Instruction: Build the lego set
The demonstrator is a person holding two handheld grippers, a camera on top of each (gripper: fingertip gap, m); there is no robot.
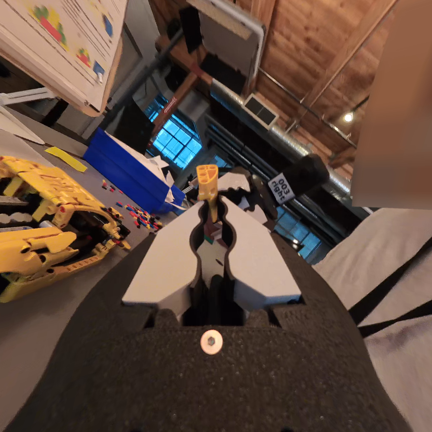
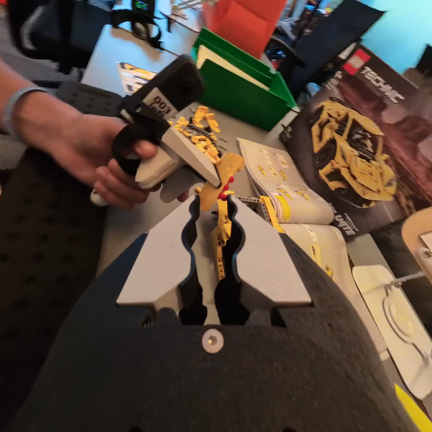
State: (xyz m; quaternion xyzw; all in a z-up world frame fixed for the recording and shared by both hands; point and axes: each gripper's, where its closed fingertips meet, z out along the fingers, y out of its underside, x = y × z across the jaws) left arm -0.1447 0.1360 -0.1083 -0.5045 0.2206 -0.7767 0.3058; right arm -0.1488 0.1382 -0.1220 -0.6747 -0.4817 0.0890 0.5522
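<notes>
1. Nearest the left wrist camera, the left gripper (image 1: 211, 205) has its grey fingers (image 1: 168, 252) nearly closed, pinching a yellow panel piece (image 1: 207, 184) at the tips; the piece stands up beyond them.
2. Left wrist view: the partly built yellow car model (image 1: 46, 224) lies on the grey table (image 1: 28, 339) at left, with small loose pins (image 1: 142, 217) scattered near a blue bin (image 1: 126, 168).
3. Right wrist view: the right gripper (image 2: 214, 201) has its fingers (image 2: 264, 259) closed on a narrow yellow sub-assembly (image 2: 222, 233) that runs lengthwise between them and carries red pins (image 2: 224, 189) at its far end.
4. Same view: a person's hand (image 2: 77, 149) holds the left gripper's handle, and the curved yellow panel piece in that gripper meets the sub-assembly at the red pins; whether it is seated cannot be told.
5. Background, right wrist view: an open instruction booklet (image 2: 292, 187), the set's box (image 2: 364, 149) and a green bin (image 2: 240, 86) lie on the table; further yellow parts (image 2: 203, 124) rest behind the left gripper.
</notes>
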